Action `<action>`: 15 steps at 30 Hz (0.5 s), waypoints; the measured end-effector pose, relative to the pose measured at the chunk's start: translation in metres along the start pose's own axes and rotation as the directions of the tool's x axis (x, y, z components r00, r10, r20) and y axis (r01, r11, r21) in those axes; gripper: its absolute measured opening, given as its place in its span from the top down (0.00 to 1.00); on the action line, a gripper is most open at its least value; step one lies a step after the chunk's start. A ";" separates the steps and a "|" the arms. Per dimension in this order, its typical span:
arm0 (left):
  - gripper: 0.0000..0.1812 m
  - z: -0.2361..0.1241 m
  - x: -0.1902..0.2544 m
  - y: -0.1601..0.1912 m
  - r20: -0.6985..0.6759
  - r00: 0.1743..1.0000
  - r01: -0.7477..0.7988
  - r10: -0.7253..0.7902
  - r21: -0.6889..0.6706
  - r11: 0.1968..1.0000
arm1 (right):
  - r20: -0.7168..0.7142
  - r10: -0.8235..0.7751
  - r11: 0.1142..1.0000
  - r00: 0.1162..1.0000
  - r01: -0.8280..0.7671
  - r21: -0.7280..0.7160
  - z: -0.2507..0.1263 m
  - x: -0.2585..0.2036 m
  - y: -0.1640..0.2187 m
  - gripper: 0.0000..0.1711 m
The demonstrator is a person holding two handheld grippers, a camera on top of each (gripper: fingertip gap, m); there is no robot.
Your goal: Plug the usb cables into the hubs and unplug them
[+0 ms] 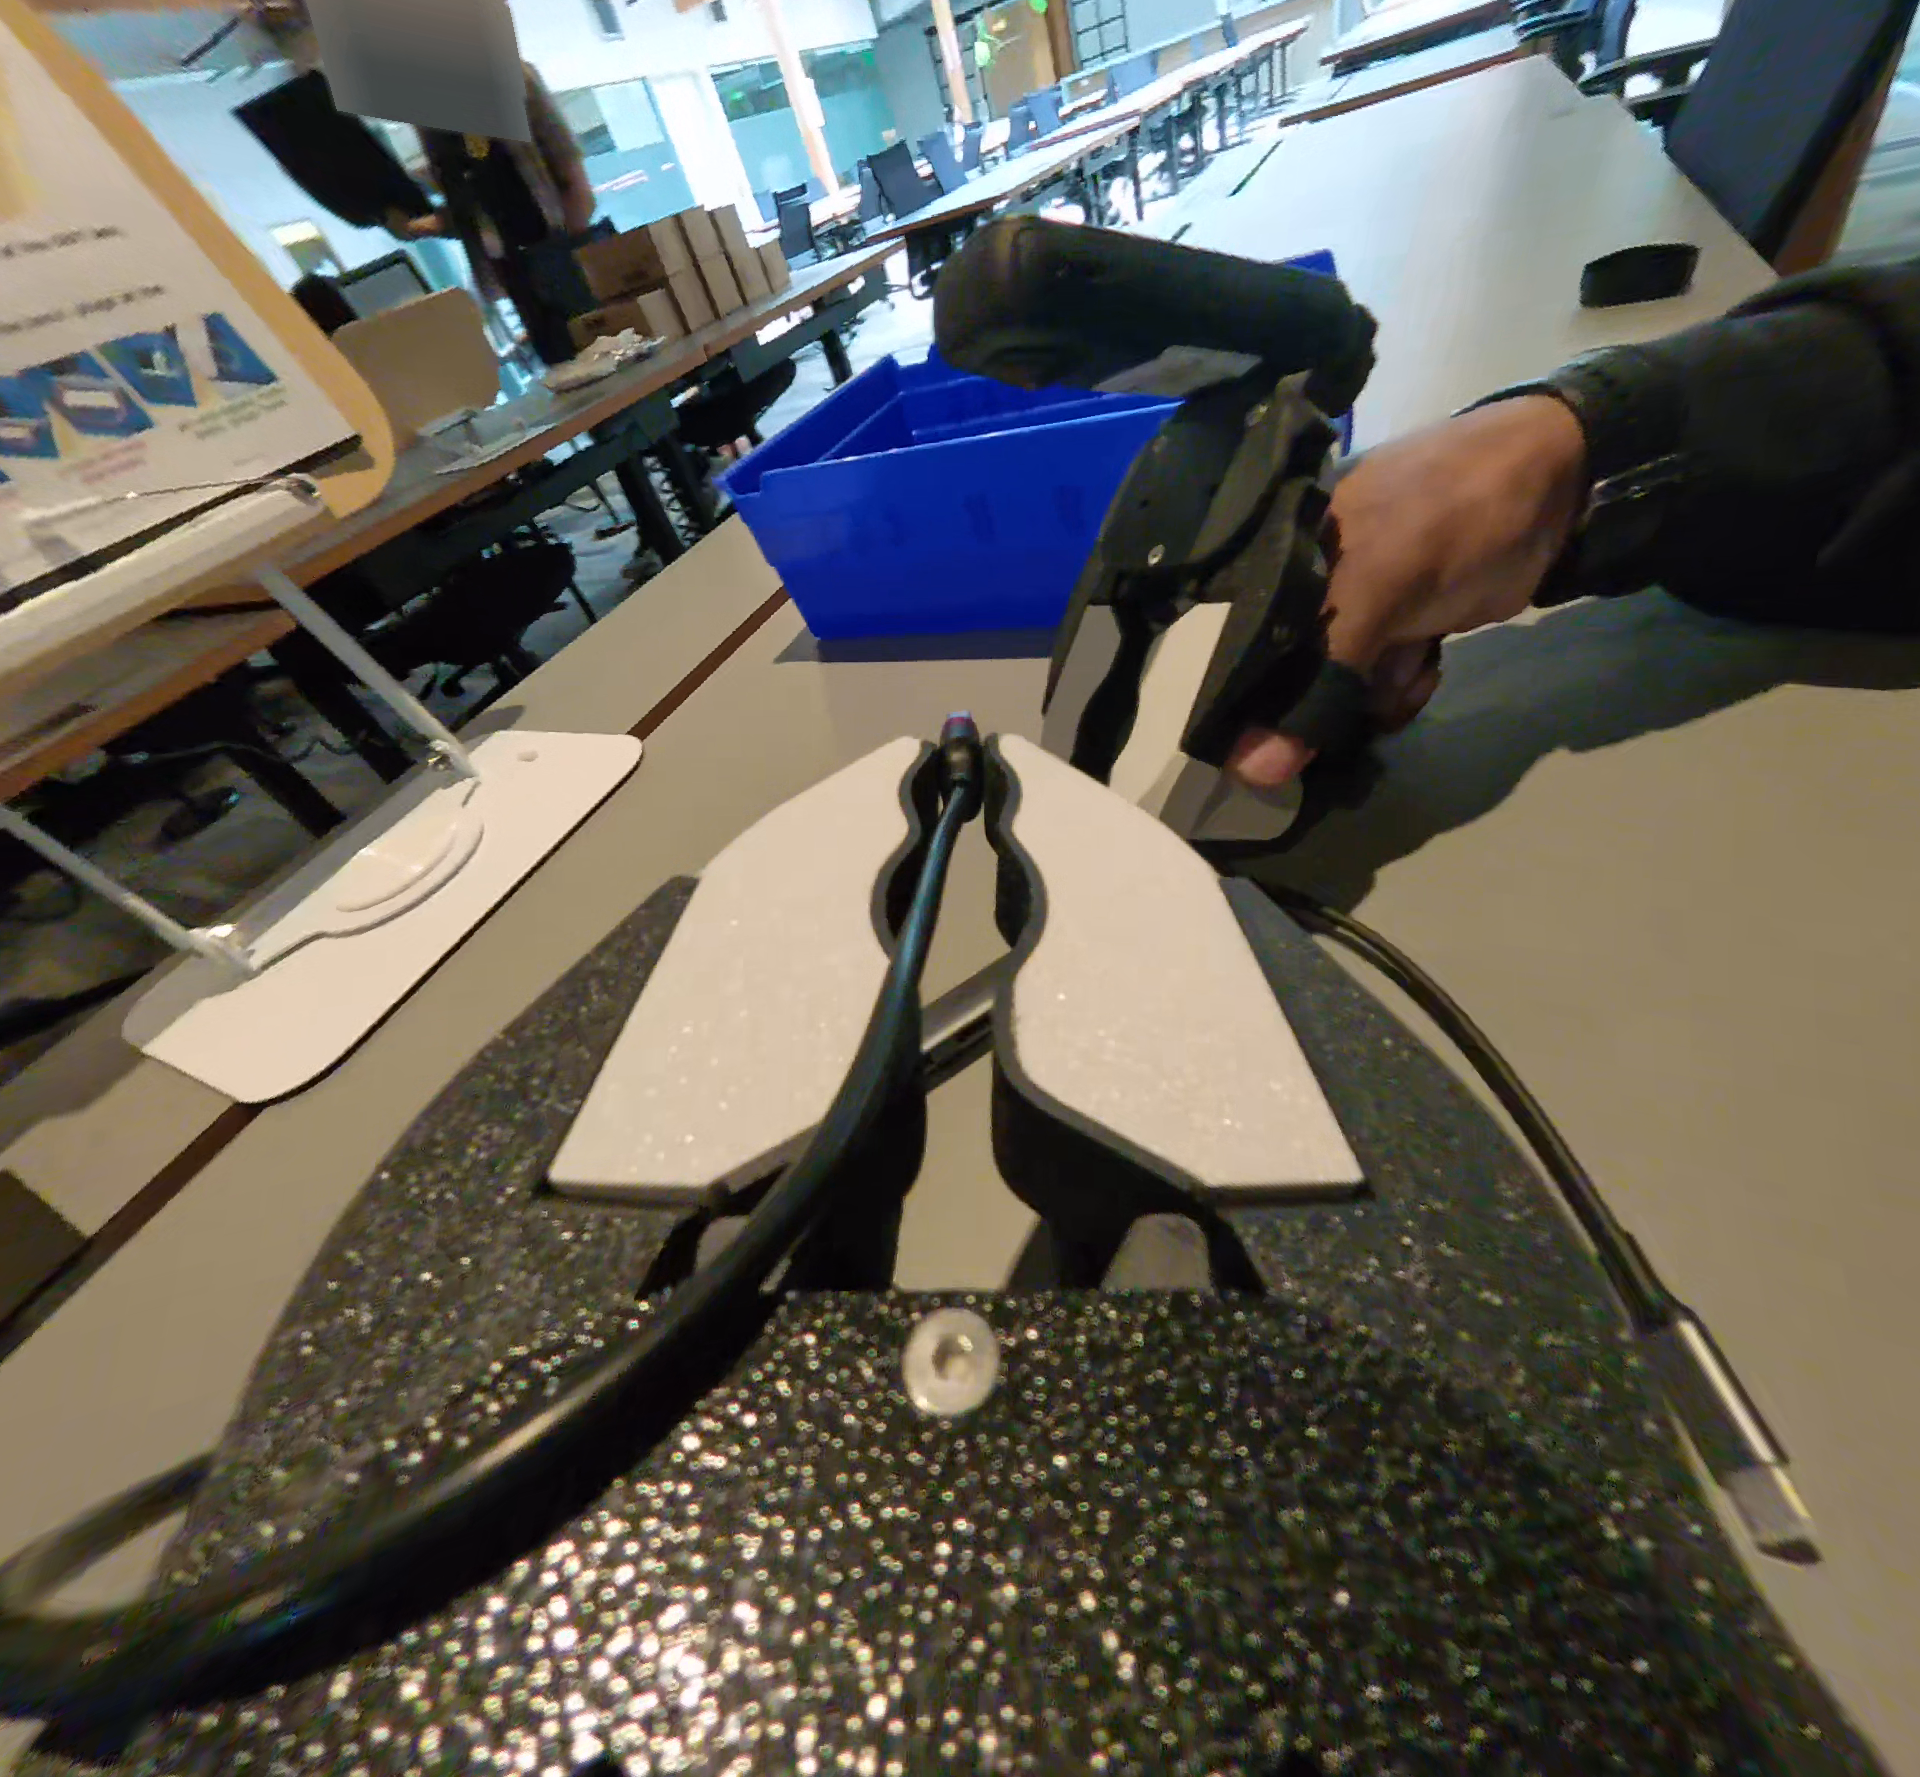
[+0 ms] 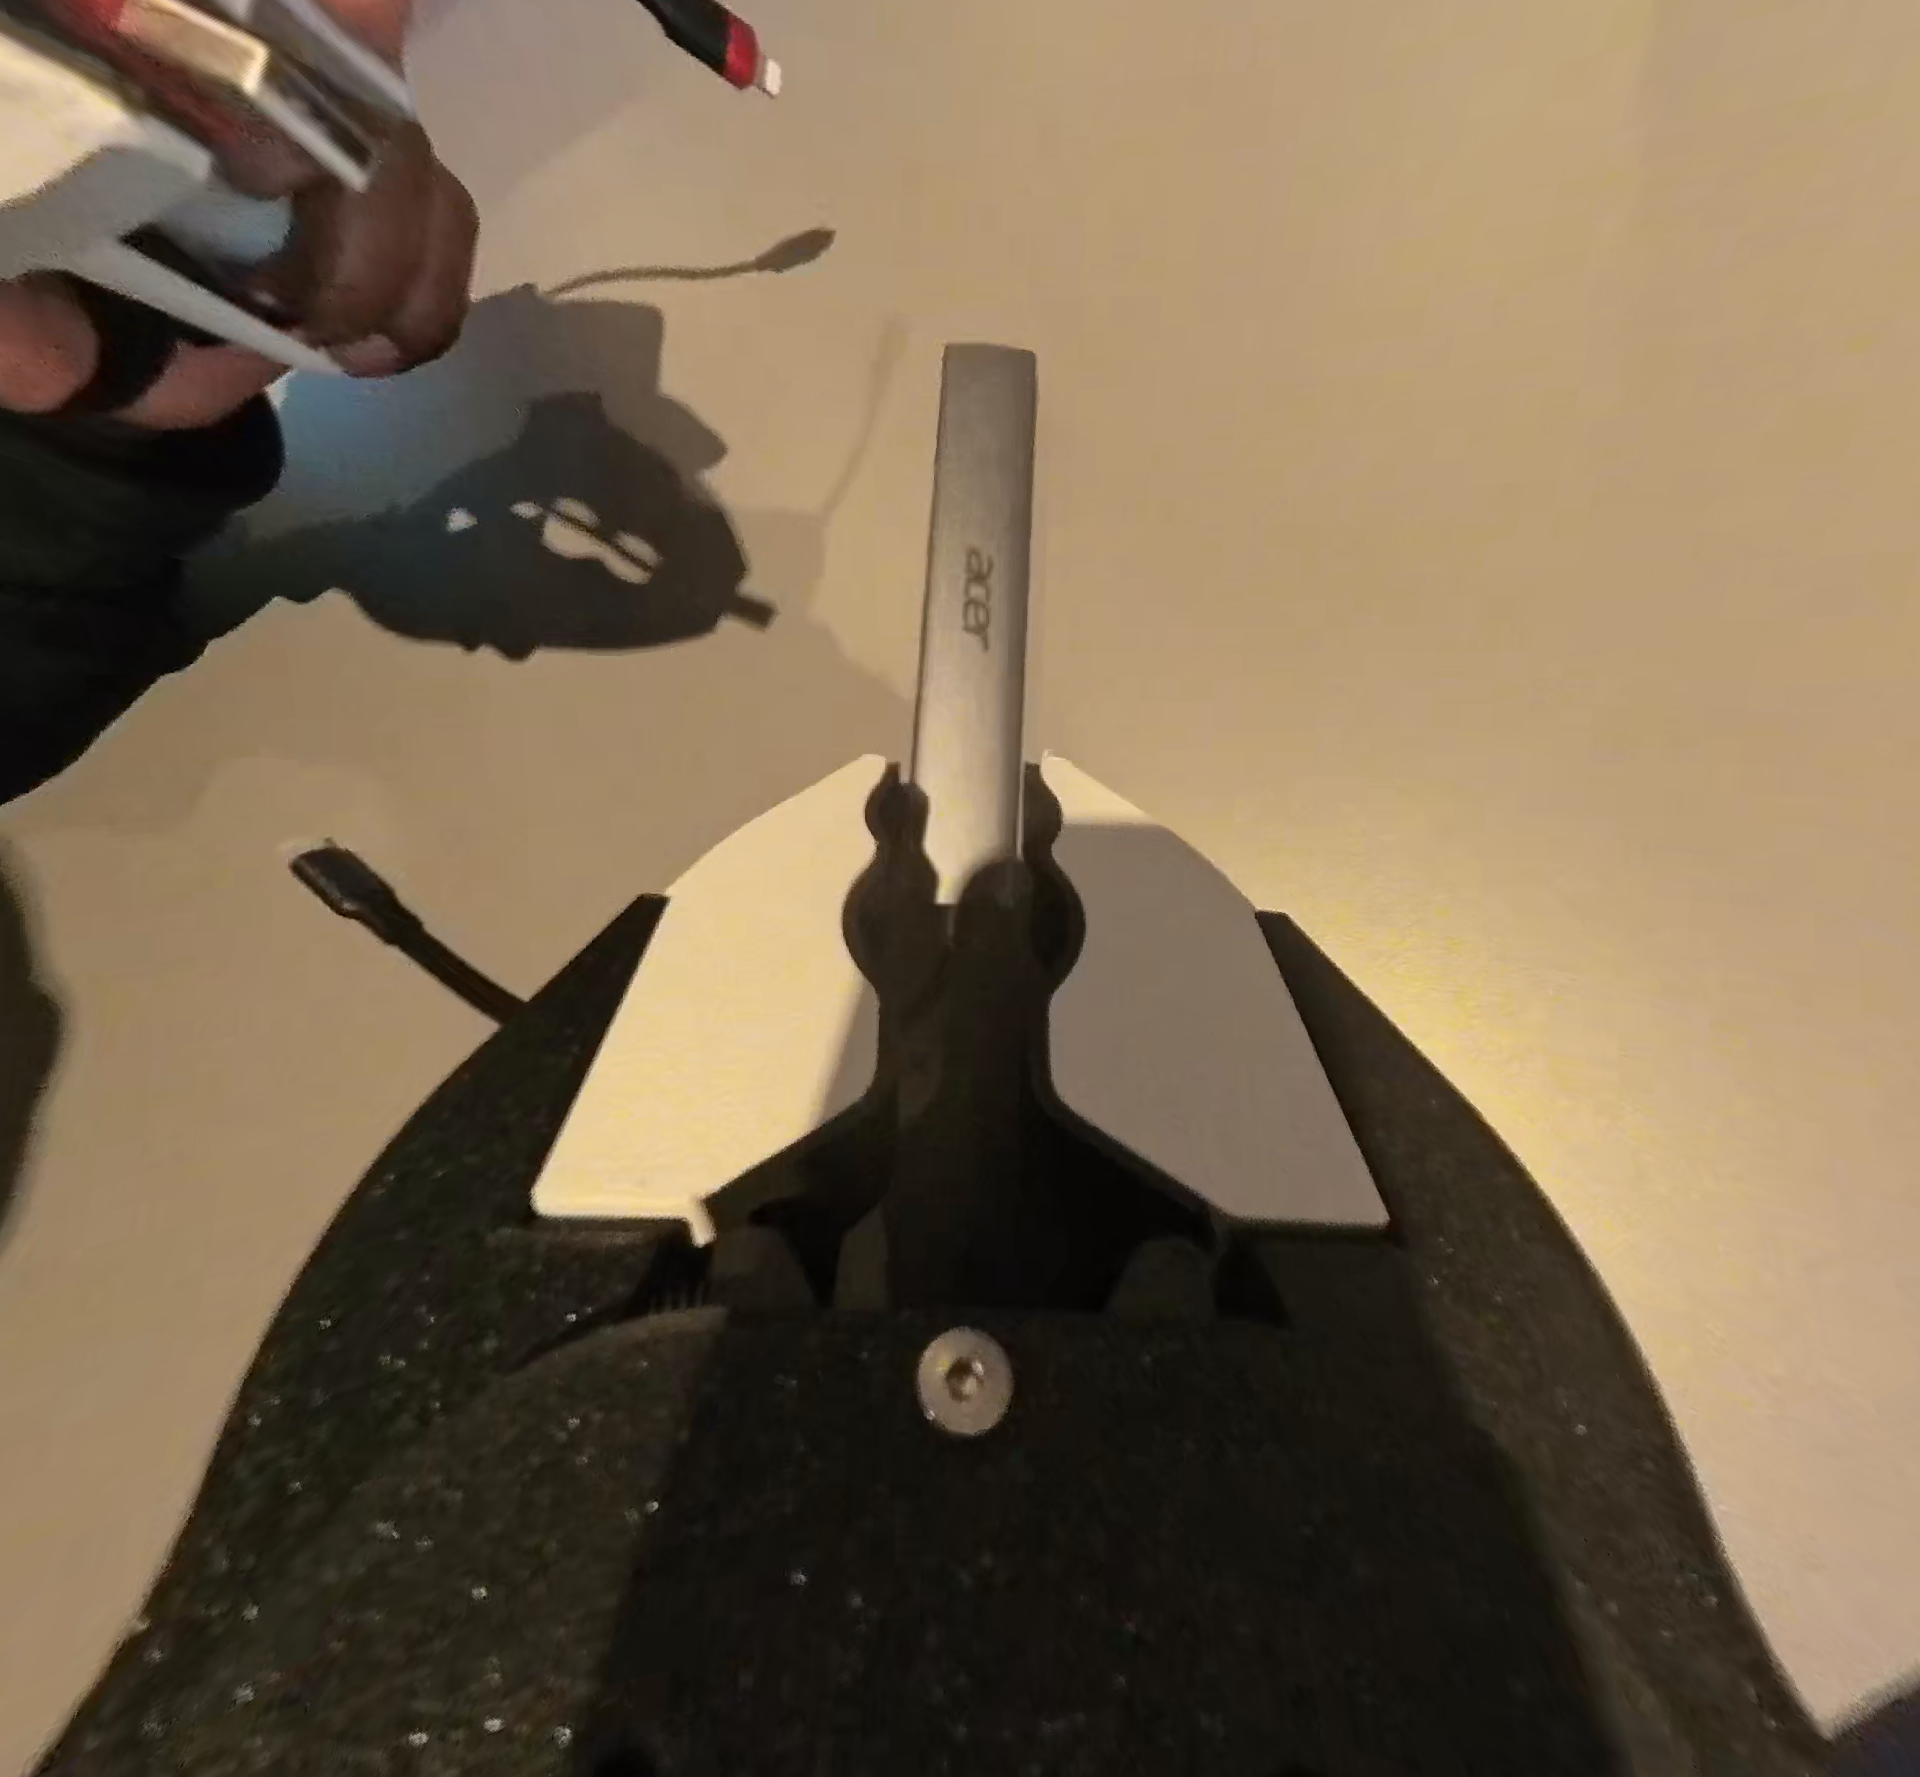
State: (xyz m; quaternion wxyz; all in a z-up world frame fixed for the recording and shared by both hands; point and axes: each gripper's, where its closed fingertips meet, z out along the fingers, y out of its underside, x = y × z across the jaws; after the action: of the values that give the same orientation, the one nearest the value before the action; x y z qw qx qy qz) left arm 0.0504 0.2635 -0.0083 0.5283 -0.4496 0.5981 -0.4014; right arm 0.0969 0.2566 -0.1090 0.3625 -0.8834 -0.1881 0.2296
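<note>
My left gripper (image 1: 956,753) is shut on the red-tipped plug (image 1: 957,728) of a black USB cable (image 1: 914,917), which loops back over the gripper to the left. In the right wrist view that gripper (image 2: 208,65) is at the upper left with the silver plug end (image 2: 197,60) sticking out; the cable's other red end (image 2: 732,54) hangs free. My right gripper (image 2: 961,782) is shut on a slim grey hub (image 2: 977,564), held just above the table. The hub's own lead (image 1: 1455,1052) ends in a loose plug (image 1: 1745,1467), which also shows in the right wrist view (image 2: 332,880).
The right gripper (image 1: 1143,771) and the hand holding it are just ahead and right of my left one. Blue bins (image 1: 935,522) stand behind on the grey table (image 1: 1558,896). A white stand base (image 1: 395,896) with a sign is at the left. A person stands far back. The gap from one gripper's tips to the other's is roughly 11 centimetres.
</note>
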 end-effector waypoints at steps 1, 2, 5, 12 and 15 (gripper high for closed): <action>0.96 0.000 0.002 -0.001 -0.016 1.000 0.016 -0.016 0.010 1.000 | 0.003 -0.006 1.000 1.000 0.006 -0.001 0.000 -0.001 0.000 0.86; 0.96 0.000 0.003 -0.003 -0.031 0.999 0.045 -0.044 0.025 0.999 | 0.005 -0.017 1.000 1.000 0.017 0.000 0.000 -0.001 0.000 0.83; 0.96 -0.001 0.004 -0.009 -0.107 0.970 0.229 -0.220 0.076 0.971 | -0.023 -0.104 0.992 0.994 0.105 0.067 -0.005 -0.002 -0.012 0.79; 0.96 -0.001 0.005 -0.008 -0.300 0.697 0.690 -0.651 0.035 0.723 | -0.372 -0.474 0.703 0.798 0.597 0.386 -0.050 -0.024 -0.070 0.80; 0.96 0.000 0.009 -0.010 -0.366 0.573 0.790 -0.734 0.008 0.613 | -0.453 -0.584 0.556 0.674 0.738 0.382 -0.054 -0.046 -0.072 0.82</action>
State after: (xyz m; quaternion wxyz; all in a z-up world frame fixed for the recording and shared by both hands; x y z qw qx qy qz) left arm 0.0516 0.2521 -0.0009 0.2323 -0.5435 0.3870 -0.7077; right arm 0.0764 0.2517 -0.0105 0.6758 -0.6287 -0.3846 -0.0070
